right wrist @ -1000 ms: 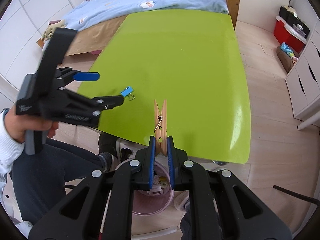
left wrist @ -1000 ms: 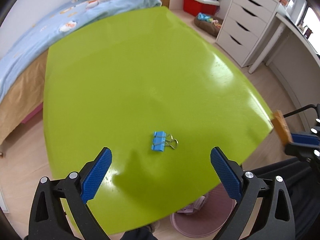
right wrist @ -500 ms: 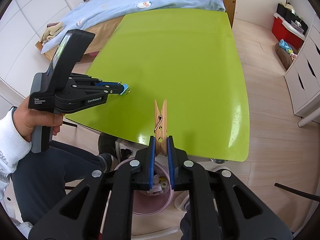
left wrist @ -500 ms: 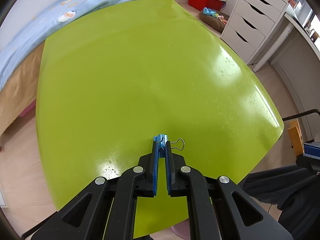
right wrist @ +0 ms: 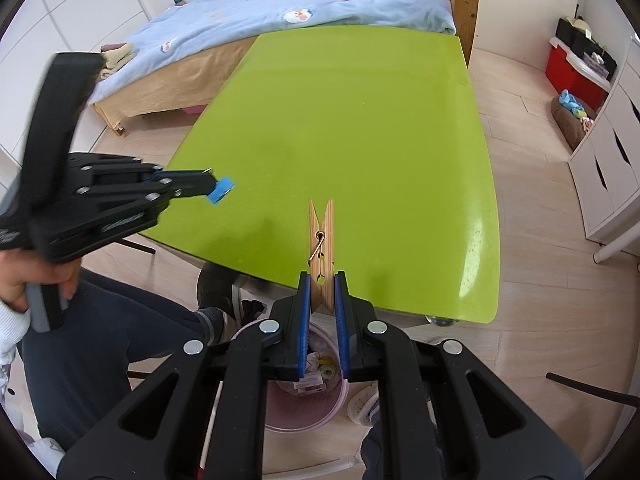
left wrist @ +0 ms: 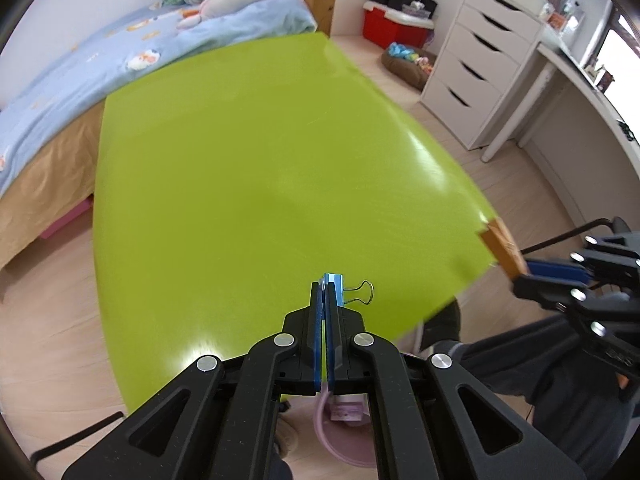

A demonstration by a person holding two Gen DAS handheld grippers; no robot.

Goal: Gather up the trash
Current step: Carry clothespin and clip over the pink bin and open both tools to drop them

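Left gripper (left wrist: 325, 292) clamped on blue binder clip (left wrist: 335, 289), apparently clear of green table (left wrist: 260, 184). Right gripper (right wrist: 322, 300) pinching wooden clothespin (right wrist: 321, 252) above pink bin (right wrist: 304, 408).

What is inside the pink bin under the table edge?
In the right wrist view the pink bin holds some crumpled wrappers or paper scraps; the right gripper, shut on the wooden clothespin, covers most of its inside.

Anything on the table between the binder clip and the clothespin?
No: in the right wrist view, only bare green table lies between binder clip and clothespin.
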